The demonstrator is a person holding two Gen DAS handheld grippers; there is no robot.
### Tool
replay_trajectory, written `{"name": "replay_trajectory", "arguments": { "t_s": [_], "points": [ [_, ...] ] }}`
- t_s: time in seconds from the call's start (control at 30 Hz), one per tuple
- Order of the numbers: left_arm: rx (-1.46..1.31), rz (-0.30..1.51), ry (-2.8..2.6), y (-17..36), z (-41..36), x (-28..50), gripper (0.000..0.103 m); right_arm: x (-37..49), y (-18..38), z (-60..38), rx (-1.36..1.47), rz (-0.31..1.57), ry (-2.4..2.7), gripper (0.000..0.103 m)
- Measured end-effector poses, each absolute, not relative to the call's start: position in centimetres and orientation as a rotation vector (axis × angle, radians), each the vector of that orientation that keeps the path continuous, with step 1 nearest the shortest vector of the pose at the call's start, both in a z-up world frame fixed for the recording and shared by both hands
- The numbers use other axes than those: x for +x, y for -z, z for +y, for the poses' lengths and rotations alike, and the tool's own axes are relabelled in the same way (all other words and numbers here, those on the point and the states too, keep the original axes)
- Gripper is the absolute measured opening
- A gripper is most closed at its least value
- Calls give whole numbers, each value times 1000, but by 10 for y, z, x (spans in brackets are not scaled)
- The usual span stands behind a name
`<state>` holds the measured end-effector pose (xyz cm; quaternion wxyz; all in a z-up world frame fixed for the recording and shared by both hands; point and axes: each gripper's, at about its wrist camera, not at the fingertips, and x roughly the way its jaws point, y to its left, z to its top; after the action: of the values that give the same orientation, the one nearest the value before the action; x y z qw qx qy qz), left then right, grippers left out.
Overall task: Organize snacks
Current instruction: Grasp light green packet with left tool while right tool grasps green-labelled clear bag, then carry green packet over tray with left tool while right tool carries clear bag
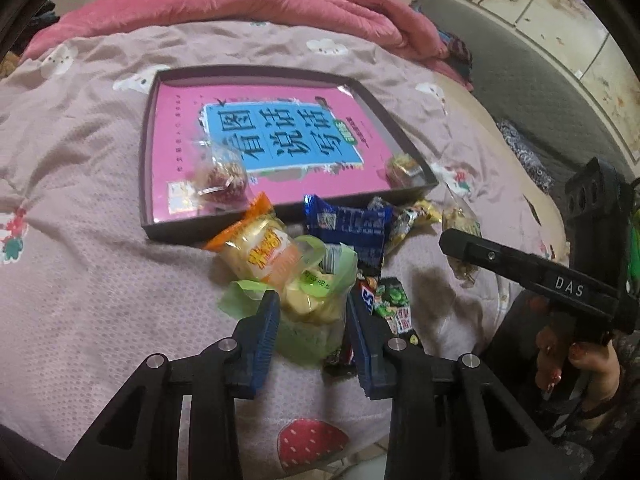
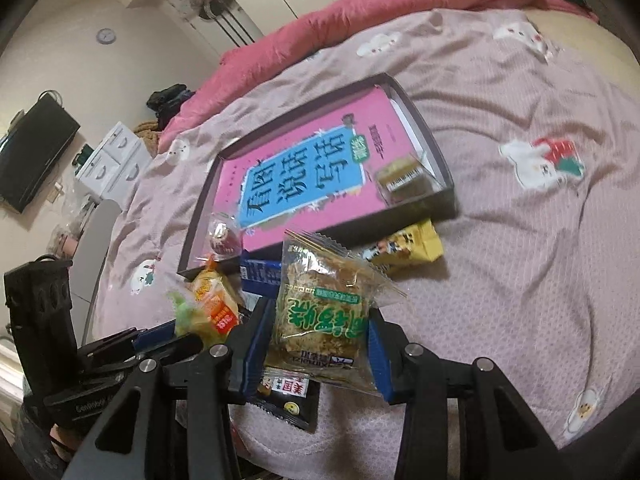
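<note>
My left gripper (image 1: 313,308) is shut on a green packet of yellow pieces (image 1: 308,332); an orange-and-yellow packet (image 1: 256,248) leans against it. My right gripper (image 2: 320,316) is shut on a clear packet with green lettering and a brown cake (image 2: 320,308), held above the bed. A dark tray (image 1: 148,152) lined with a pink book holds a red round sweet (image 1: 224,180) and a small wrapped cake (image 1: 404,168). Loose snacks lie in front of the tray: a blue packet (image 1: 352,228), a yellow packet (image 2: 416,248) and a black packet (image 2: 288,400).
Everything rests on a bed with a pale pink printed sheet (image 1: 100,260). A pink quilt (image 1: 280,4) is bunched at the far side. A person's hand (image 1: 576,364) grips the right gripper's handle. A white drawer unit (image 2: 116,156) and a wall screen (image 2: 32,156) stand beyond the bed.
</note>
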<state>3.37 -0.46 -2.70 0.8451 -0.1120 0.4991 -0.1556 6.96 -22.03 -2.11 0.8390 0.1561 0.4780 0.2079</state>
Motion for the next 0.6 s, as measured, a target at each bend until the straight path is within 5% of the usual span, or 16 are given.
{"name": "replay_trajectory", "arguments": {
  "t_s": [0.6],
  "points": [
    [-270, 984, 290, 8, 6, 41, 34, 74, 8, -216, 286, 915, -473, 42]
  ]
}}
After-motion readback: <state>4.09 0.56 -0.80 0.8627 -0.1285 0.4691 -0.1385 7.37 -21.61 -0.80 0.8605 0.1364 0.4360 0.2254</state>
